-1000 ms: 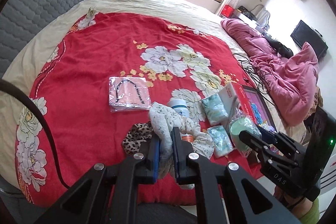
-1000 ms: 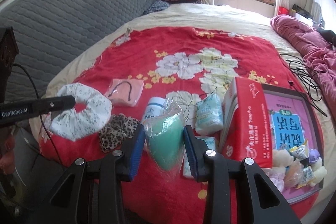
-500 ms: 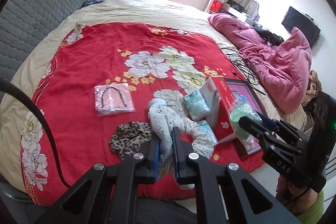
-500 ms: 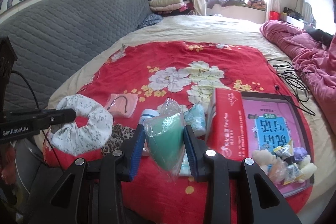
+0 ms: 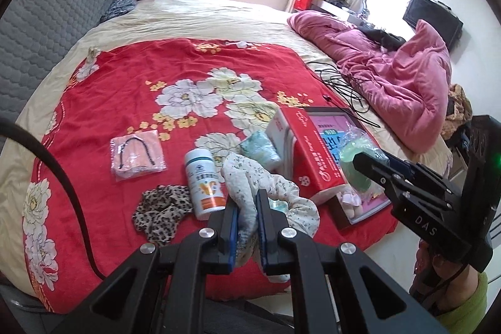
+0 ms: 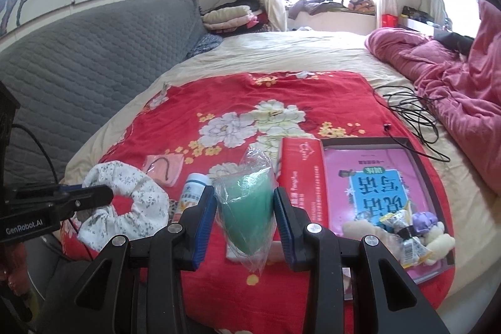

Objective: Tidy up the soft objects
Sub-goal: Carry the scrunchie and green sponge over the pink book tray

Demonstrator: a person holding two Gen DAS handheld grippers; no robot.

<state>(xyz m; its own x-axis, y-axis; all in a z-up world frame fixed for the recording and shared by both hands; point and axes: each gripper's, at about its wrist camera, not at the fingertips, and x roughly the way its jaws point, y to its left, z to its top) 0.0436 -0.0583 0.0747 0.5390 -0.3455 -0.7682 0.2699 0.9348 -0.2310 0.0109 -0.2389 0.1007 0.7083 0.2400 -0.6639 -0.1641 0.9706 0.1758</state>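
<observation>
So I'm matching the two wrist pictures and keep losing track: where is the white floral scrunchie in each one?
Left wrist view: the white floral scrunchie is at bottom centre, pinched between the left gripper's fingers.
Right wrist view: it hangs at lower left from the left gripper, above the bed's edge.
Shared landmark: the white pill bottle with the orange label, lying just beside the scrunchie in both.

Part of the white floral scrunchie (image 5: 269, 190) disappears between the left claw's (image 5: 247, 227) blue pads, and its loop covers a pale packet just right of that claw. The white bottle (image 6: 192, 193) sits half hidden behind the right claw's (image 6: 245, 218) left finger. Print on the red box (image 6: 300, 177), right of it, is too small to read.
</observation>
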